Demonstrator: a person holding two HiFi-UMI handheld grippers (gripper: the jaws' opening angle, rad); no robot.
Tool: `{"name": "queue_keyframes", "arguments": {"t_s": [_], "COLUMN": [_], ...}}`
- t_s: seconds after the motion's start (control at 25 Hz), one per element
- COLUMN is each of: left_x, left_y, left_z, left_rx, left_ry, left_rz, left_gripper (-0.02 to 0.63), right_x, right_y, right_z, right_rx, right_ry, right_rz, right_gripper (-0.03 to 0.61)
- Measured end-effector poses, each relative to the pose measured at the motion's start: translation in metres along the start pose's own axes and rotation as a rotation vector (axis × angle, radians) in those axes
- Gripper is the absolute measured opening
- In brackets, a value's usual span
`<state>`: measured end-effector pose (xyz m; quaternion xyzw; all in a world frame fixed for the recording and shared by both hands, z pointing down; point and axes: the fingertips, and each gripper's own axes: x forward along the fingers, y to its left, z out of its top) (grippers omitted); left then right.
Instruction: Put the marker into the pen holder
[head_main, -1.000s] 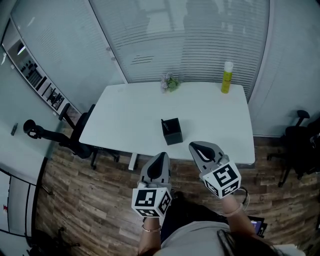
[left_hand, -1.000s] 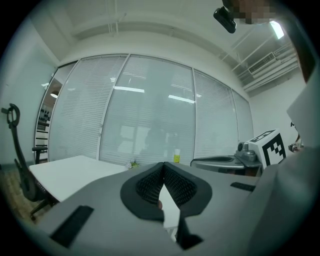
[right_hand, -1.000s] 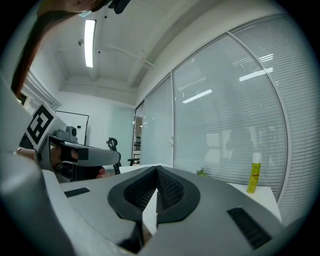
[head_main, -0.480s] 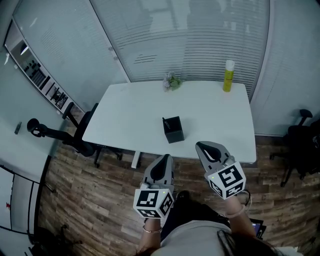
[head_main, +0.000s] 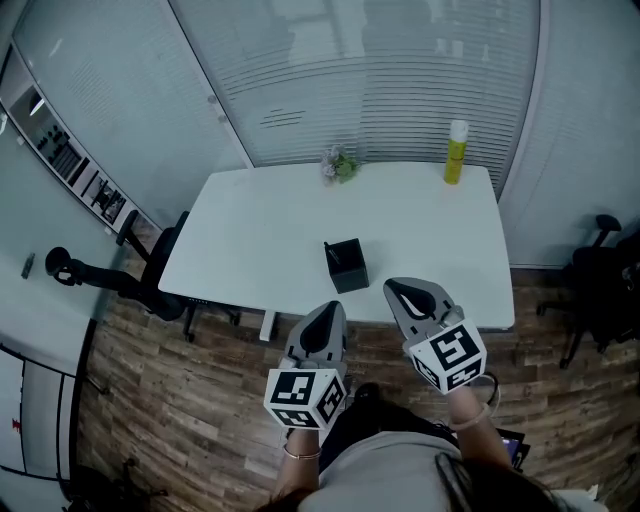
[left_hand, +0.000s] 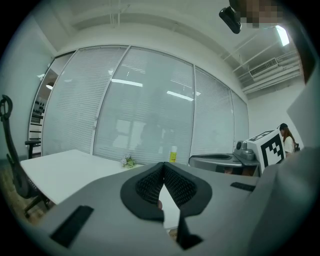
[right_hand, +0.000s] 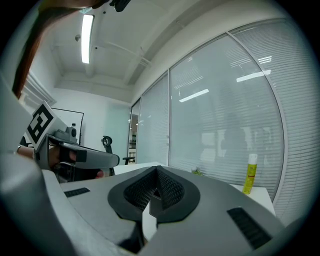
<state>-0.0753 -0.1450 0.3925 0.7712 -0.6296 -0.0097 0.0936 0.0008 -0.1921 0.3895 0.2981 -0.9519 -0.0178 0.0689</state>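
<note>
Left gripper and right gripper: both closed tight, empty, held side by side at near edge of worktop, pointing forward. Black pen holder just beyond them on worktop; thin dark marker stands slanted inside. Yellow bottle at far edge.

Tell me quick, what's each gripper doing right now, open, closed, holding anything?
Left gripper: closed, jaws together, holding nothing.
Right gripper: closed, jaws together, holding nothing.
</note>
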Motion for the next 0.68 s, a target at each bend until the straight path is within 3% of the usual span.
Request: {"name": "queue_keyframes", "arguments": {"t_s": [0.68], "left_x": [0.027], "left_y": [0.047], "left_z": [0.007], "left_rx": [0.006], "left_ry": [-0.004], "left_rz": [-0.055], "left_gripper": [0.018], "right_x": [0.058], "right_y": [-0.002], "right_z": [0.000], "right_rx": [0.012], "right_ry": [0.035], "right_rz": [-0.038], "right_gripper": [0.027]}}
